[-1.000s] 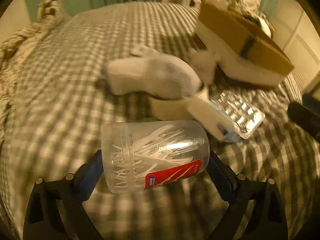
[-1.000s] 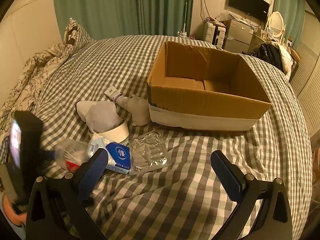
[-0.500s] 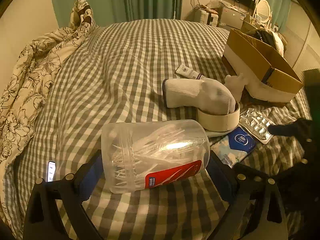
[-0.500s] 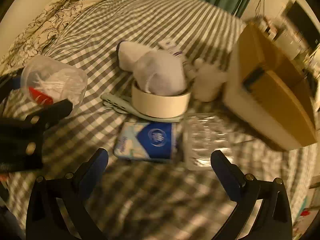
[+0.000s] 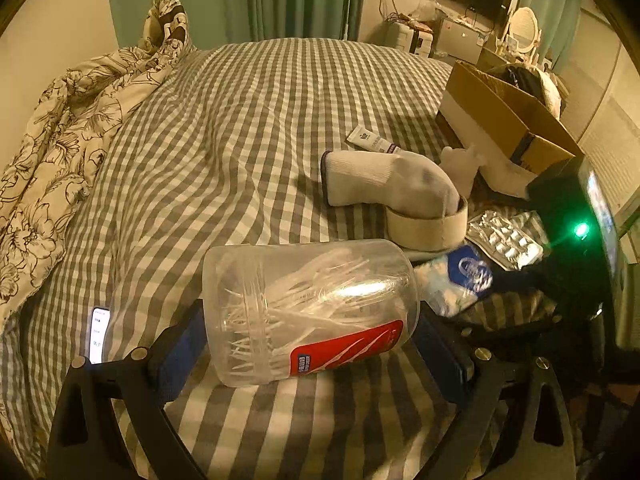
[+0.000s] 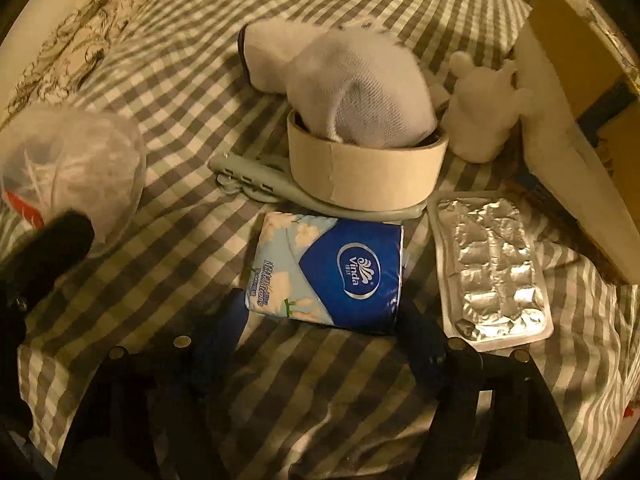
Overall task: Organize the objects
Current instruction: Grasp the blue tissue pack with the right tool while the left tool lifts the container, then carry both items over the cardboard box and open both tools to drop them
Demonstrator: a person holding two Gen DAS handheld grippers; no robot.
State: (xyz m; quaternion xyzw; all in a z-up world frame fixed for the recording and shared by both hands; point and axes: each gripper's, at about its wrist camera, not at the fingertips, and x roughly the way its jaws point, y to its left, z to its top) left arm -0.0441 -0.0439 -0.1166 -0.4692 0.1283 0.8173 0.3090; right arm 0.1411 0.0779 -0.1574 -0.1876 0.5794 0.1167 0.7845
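Observation:
My left gripper (image 5: 310, 344) is shut on a clear plastic jar (image 5: 308, 312) with white picks inside and a red label, held sideways above the checked bed. My right gripper (image 6: 320, 338) is open, its fingers either side of the near edge of a blue tissue pack (image 6: 328, 270), low over it. The pack also shows in the left wrist view (image 5: 460, 280). Beyond it lie a tape roll (image 6: 364, 176) with a white sock (image 6: 352, 84) draped into it, a foil blister tray (image 6: 494, 268) and a small white plush (image 6: 484, 116). The open cardboard box (image 5: 504, 120) stands at the right.
A grey clip-like tool (image 6: 260, 178) lies under the tape roll. A small tube (image 5: 372, 142) lies behind the sock. A lit phone (image 5: 98, 334) lies on the bed at the left. A floral duvet (image 5: 60, 152) is bunched along the left side.
My right gripper has swung down and forward over the pile and now straddles the tissue pack. My left gripper has pulled back and up with the jar still in it.

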